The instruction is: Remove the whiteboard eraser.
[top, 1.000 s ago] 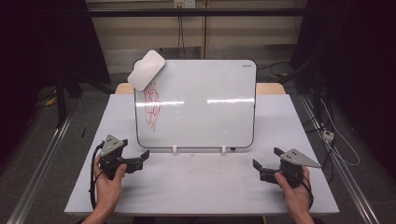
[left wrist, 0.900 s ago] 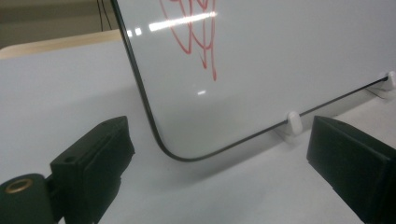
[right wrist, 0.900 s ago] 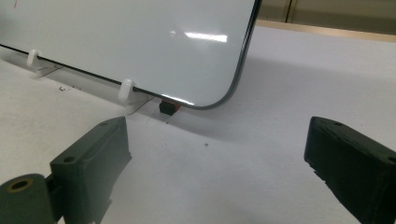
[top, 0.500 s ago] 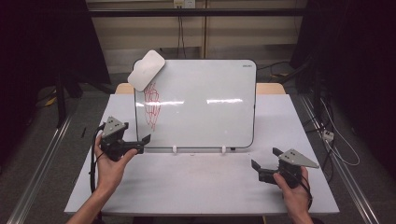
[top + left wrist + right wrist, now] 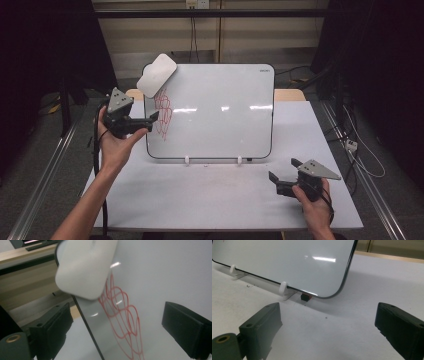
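- Whiteboard [image 5: 215, 112] stands propped upright on small white clips [image 5: 187, 160] at the far middle of the table [image 5: 200, 200]; we see a red scribble [image 5: 163, 114] down its left part.
- A white eraser [image 5: 156, 75] sits at the board's top left corner, tilted, overlapping the edge; in the left gripper view it [image 5: 85, 266] lies just above the scribble [image 5: 122, 322].
- Left gripper [image 5: 142, 120] is raised off the table at the board's left edge, level with the scribble. Its jaws stand wide apart with nothing between them; in its own view the board's edge runs between them, one jaw before the board's face, the other beside the edge.
- We cannot tell whether either jaw touches the board.
- Right gripper [image 5: 282, 175] sits low over the table's near right, well apart from the board. Jaws spread, nothing held.
- In the right gripper view we see the board's lower right corner [image 5: 337, 290], two clips, and a small dark and red object [image 5: 305, 297] under the board's bottom edge; too small to identify.
- A hand [image 5: 114, 145] holds the left gripper from below; the other hand [image 5: 315, 207] grips the right one.
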`<state>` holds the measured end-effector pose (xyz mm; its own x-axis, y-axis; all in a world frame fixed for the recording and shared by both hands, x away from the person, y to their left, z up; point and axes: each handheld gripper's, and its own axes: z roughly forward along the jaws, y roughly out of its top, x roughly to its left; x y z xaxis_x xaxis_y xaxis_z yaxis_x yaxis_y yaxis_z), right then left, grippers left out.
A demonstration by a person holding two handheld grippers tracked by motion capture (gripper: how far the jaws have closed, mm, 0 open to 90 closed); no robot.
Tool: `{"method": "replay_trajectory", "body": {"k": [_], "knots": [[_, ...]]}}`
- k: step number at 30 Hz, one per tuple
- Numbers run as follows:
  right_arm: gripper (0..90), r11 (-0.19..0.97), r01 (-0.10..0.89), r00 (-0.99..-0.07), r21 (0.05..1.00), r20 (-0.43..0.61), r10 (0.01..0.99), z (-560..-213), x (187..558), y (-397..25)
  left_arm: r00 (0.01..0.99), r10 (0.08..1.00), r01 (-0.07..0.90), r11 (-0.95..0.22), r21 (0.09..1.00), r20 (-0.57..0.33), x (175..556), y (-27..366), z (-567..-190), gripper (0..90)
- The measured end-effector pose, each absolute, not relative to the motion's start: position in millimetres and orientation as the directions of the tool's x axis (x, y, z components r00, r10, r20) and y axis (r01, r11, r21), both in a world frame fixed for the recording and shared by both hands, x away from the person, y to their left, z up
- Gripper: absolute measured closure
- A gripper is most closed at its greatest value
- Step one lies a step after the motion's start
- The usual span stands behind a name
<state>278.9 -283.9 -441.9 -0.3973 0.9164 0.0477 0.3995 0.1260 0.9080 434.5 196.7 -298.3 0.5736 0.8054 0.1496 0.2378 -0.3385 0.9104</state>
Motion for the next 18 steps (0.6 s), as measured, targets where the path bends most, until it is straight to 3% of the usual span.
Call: {"method": "replay_trajectory", "body": {"k": [18], "knots": [[6.7,0.129,0.401,-0.397,0.907,0.046,0.917,-442,279,-284,0.578,0.775,0.185,-0.43,0.884,0.256,478,184,-263,15.0]]}}
